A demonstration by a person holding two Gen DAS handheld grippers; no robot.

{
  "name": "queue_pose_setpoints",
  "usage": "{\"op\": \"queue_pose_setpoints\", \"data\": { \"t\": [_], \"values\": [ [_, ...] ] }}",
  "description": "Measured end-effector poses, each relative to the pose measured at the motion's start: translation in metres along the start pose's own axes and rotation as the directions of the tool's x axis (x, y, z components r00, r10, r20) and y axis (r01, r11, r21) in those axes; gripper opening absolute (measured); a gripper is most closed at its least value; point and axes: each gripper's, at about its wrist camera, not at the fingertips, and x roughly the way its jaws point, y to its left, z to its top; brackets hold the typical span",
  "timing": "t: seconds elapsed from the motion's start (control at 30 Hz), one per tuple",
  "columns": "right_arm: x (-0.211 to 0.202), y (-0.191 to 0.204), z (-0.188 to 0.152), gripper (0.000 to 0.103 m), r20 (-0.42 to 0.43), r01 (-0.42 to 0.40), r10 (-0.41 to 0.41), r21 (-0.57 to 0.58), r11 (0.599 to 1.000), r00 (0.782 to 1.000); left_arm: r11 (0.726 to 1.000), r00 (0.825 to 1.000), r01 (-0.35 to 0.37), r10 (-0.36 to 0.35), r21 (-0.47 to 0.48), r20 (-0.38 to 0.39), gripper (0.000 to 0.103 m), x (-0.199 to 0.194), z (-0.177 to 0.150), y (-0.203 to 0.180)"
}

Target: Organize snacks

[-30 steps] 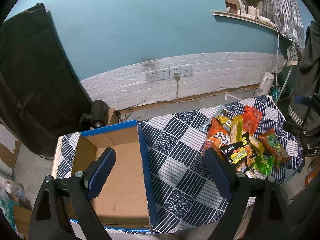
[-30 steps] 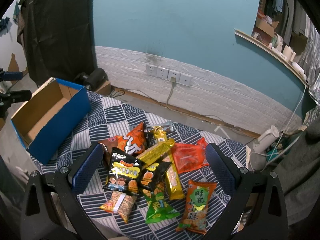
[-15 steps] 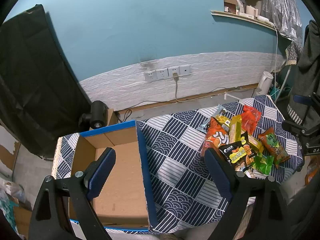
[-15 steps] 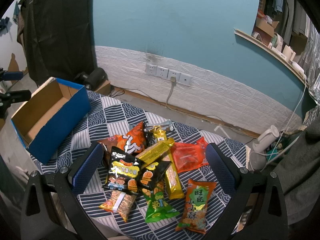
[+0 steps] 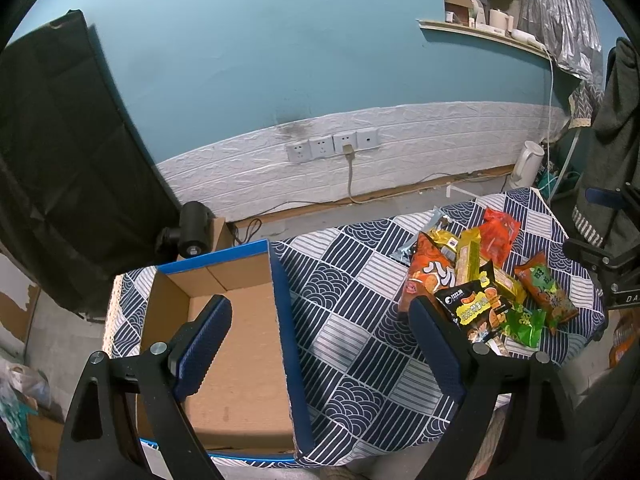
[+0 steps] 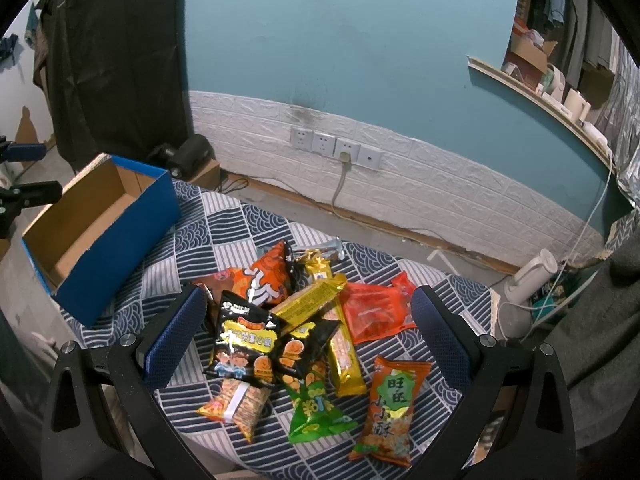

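Observation:
A heap of several snack packets (image 6: pixel 304 320) lies on the patterned tablecloth (image 6: pixel 224 232): an orange chip bag (image 6: pixel 268 276), a black packet (image 6: pixel 244 336), a yellow bar (image 6: pixel 308 304), a red bag (image 6: pixel 376 312), a green bag (image 6: pixel 312 412) and an orange-green packet (image 6: pixel 390 404). My right gripper (image 6: pixel 304 328) hovers open above the heap, holding nothing. An open blue cardboard box (image 5: pixel 236 336) with nothing inside stands at the table's left end. Over its right wall my left gripper (image 5: pixel 320 336) hangs open with nothing in it. The heap (image 5: pixel 480 276) lies to its right.
Behind the table runs a blue wall with white brick panelling and power sockets (image 5: pixel 332 146). A black lamp-like device (image 5: pixel 192 232) sits on the floor behind the box. A white kettle (image 6: pixel 532 276) stands past the table's right end. A cluttered shelf (image 6: pixel 552 92) hangs upper right.
Both views shifted only slightly; the left gripper drifted a little, so the snack heap sits marginally lower-left in its view. Nothing was grasped or moved.

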Motion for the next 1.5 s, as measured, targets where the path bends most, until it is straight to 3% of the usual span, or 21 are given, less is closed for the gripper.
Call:
{"op": "queue_pose_setpoints", "data": {
  "t": [0.97, 1.5],
  "values": [
    [0.001, -0.021, -0.006, 0.1, -0.033, 0.004, -0.003, 0.044, 0.999, 0.999, 0.998, 1.0, 0.007, -0.007, 0.058, -0.008, 0.092, 0.007, 0.005, -0.024],
    [0.029, -0.079, -0.043, 0.1, -0.157, 0.113, -0.089, 0.153, 0.982, 0.984, 0.993, 0.986, 0.074, -0.059, 0.095, -0.157, 0.092, 0.068, 0.009, -0.056]
  ]
}}
